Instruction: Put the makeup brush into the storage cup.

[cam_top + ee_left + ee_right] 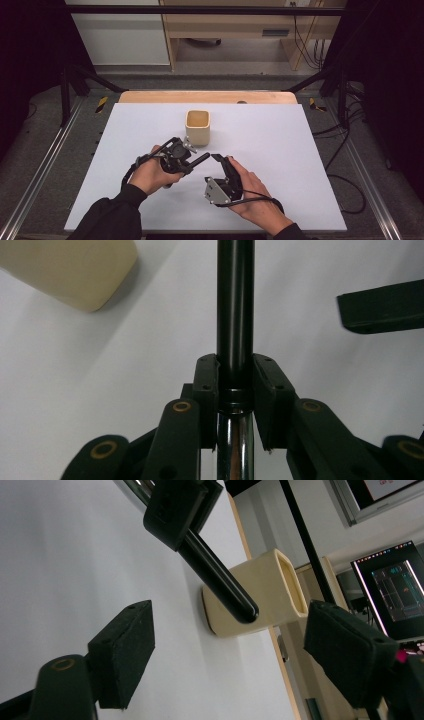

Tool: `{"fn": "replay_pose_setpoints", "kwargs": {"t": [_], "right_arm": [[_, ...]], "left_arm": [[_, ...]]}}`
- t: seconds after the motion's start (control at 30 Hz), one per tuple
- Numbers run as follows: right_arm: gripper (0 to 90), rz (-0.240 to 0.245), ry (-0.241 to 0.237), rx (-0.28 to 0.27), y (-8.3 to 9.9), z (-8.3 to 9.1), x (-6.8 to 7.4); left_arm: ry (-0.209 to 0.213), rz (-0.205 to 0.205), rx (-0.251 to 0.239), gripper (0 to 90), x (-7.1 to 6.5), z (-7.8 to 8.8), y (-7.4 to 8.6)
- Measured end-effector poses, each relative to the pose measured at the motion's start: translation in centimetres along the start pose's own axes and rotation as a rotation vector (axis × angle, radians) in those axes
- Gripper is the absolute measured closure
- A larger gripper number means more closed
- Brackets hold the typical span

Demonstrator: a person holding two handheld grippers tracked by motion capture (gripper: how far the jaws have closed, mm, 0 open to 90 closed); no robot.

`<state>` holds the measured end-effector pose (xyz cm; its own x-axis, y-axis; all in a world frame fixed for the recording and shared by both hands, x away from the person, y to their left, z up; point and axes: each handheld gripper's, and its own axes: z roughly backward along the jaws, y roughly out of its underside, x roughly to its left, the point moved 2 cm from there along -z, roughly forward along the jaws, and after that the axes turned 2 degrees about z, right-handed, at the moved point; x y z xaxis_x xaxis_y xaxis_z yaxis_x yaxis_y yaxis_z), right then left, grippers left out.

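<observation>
Grey floor [60, 150], wooden cabinet [230, 30] behind, black frame rails [200, 10], perhaps a lit monitor [395, 590] nearby.

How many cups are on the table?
1. The cream square cup stands upright on the white table, toward its far side, just beyond the black pen clamped in the left claw.

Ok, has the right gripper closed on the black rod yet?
No: in the right gripper view the right gripper stands open, its pads apart from the black rod.
</observation>
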<state>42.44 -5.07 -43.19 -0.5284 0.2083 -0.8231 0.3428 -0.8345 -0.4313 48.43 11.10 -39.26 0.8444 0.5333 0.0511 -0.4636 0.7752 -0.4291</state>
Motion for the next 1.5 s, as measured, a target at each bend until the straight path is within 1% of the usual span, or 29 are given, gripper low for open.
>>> {"fn": "replay_pose_setpoints", "kwargs": {"t": [0.03,0.07,0.2,0.23,0.3,0.33,0.4,0.43,0.47,0.5,0.57,0.6,0.7,0.77,0.8,0.83,0.93,1.03,1.07,1.13,1.2,1.23,1.33,1.43,1.5], "right_arm": [[22.2,0.004,0.005,0.001,-0.2,-0.2,0.1],[22.8,0.02,-0.002,0.004,-0.3,-0.3,0.1],[24.8,0.085,-0.002,-0.002,-0.9,-1.0,0.1],[25.2,0.099,-0.009,0.006,-1.0,-1.1,0.2],[26.7,0.125,-0.005,0.005,-1.1,-1.4,0.3],[27.0,0.125,-0.006,0.009,-1.1,-1.5,0.5],[28.6,0.169,-0.01,0.013,-1.1,-1.7,0.5],[29.6,0.168,-0.005,0.016,-1.1,-1.7,0.6],[29.9,0.183,-0.005,0.015,-1.2,-1.8,0.6],[30.8,0.186,-0.003,0.013,-1.2,-1.9,0.7],[34.3,0.223,-0.007,0.014,-1.3,-2.1,0.7],[34.3,0.223,-0.007,0.014,-1.3,-2.1,0.7],[37.4,0.257,-0.013,0.012,-1.3,-2.4,0.8],[38.4,0.259,-0.014,0.013,-1.4,-2.4,0.9],[39.7,0.276,-0.016,0.011,-1.4,-2.5,0.9],[40.6,0.282,-0.007,0.01,-1.4,-2.6,1.0],[43.4,0.303,-0.011,0.011,-1.6,-2.7,1.1],[46.9,0.312,-0.013,0.008,-1.7,-2.7,1.2],[48.2,0.316,-0.026,0.005,-1.7,-2.8,1.2],[50.7,0.323,-0.023,0.006,-1.7,-2.8,1.3],[53.9,0.347,-0.021,0.002,-1.7,-2.9,1.3],[55.3,0.337,-0.038,0.007,-1.7,-2.9,1.3],[60.0,0.342,-0.034,0.006,-1.6,-2.9,1.4],[68.2,0.351,-0.031,0.01,-1.5,-2.8,1.3],[71.7,0.349,-0.052,0.011,-1.3,-2.9,1.3]], "left_arm": [[0.001,-0.004,0.002,73.7,0.0,0.0,0.0],[0.003,-0.006,0.005,73.7,-0.1,0.0,0.0],[0.004,-0.014,0.009,73.7,-0.1,0.1,0.0],[0.006,-0.015,0.011,73.7,-0.1,0.1,0.0],[0.007,-0.016,0.011,73.6,-0.2,0.2,0.1],[0.009,-0.017,0.012,73.7,-0.2,0.2,0.1],[0.009,-0.019,0.012,73.6,-0.2,0.3,0.2],[0.01,-0.023,0.015,73.7,-0.2,0.3,0.2],[0.011,-0.024,0.016,73.7,-0.2,0.3,0.2],[0.012,-0.026,0.017,73.6,-0.2,0.4,0.2],[0.015,-0.029,0.018,73.6,-0.3,0.5,0.3],[0.015,-0.03,0.018,73.6,-0.3,0.5,0.3],[0.02,-0.034,0.016,73.6,-0.5,0.5,0.3],[0.025,-0.041,0.017,73.6,-0.6,0.6,0.3],[0.026,-0.044,0.018,73.6,-0.6,0.6,0.2],[0.028,-0.047,0.022,73.6,-0.7,0.6,0.2],[0.031,-0.056,0.022,73.6,-0.9,0.6,0.2],[0.038,-0.052,0.021,73.6,-1.0,0.6,0.1],[0.038,-0.052,0.021,73.6,-1.0,0.6,0.1],[0.04,-0.053,0.02,73.6,-1.1,0.6,0.1],[0.041,-0.056,0.022,73.6,-1.1,0.6,0.1],[0.042,-0.057,0.024,73.6,-1.1,0.6,0.1],[0.045,-0.058,0.024,73.6,-1.1,0.6,0.2],[0.048,-0.061,0.024,73.6,-1.1,0.6,0.1],[0.049,-0.064,0.021,73.6,-1.1,0.6,0.1]]}}
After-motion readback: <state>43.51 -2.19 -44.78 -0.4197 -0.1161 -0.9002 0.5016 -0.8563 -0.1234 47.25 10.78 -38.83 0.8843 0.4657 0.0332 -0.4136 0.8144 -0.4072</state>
